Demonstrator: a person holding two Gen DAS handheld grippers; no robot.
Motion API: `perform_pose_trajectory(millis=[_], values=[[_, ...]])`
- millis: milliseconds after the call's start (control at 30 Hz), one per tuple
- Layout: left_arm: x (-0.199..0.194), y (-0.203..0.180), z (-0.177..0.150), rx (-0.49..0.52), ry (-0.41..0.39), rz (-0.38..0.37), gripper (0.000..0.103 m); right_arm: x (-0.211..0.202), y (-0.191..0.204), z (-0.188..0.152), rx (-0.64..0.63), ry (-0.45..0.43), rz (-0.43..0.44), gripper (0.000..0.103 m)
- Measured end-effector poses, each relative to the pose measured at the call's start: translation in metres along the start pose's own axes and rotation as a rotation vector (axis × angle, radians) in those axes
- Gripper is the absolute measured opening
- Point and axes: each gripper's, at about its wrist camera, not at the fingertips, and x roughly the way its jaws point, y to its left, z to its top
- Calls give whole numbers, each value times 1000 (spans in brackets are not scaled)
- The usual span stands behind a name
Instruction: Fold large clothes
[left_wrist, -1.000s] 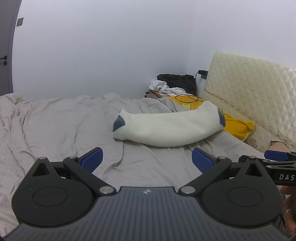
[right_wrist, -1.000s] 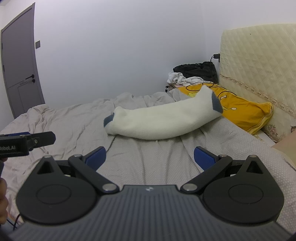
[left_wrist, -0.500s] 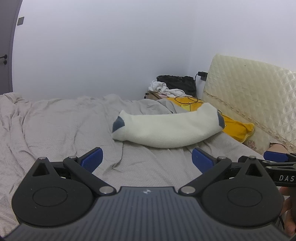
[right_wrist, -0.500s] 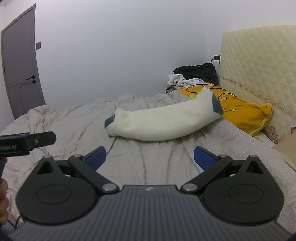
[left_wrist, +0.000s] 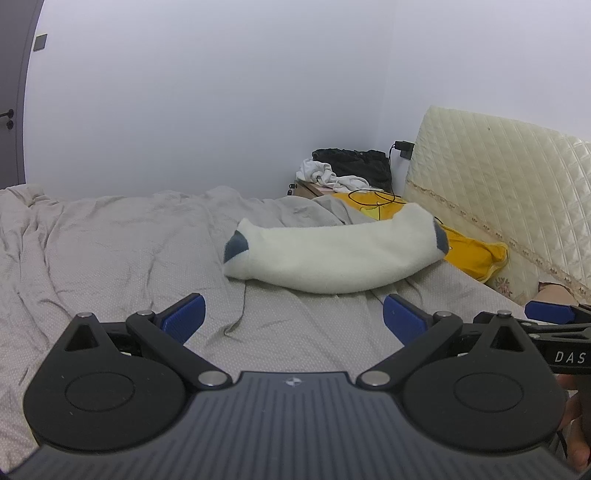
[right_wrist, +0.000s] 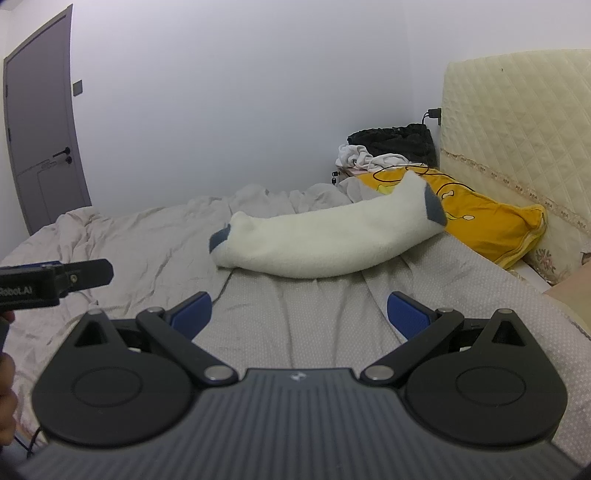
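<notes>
White fleece garment (left_wrist: 332, 258), grey-cornered, is lying as a folded roll across the grey bed sheet (left_wrist: 110, 251), its far end resting against the yellow pillow (right_wrist: 491, 225). Folding is judged largely done; whether further folds are being required cannot be told. Left gripper (left_wrist: 293, 319) and right gripper (right_wrist: 299, 314) are being held wide apart, empty, short of the roll.
</notes>
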Motion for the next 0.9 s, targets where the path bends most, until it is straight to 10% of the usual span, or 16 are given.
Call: perform_pose_trajectory(millis=[900], values=[[0, 1, -1, 5, 0, 0, 103, 1, 1, 1, -8, 1, 0, 103]])
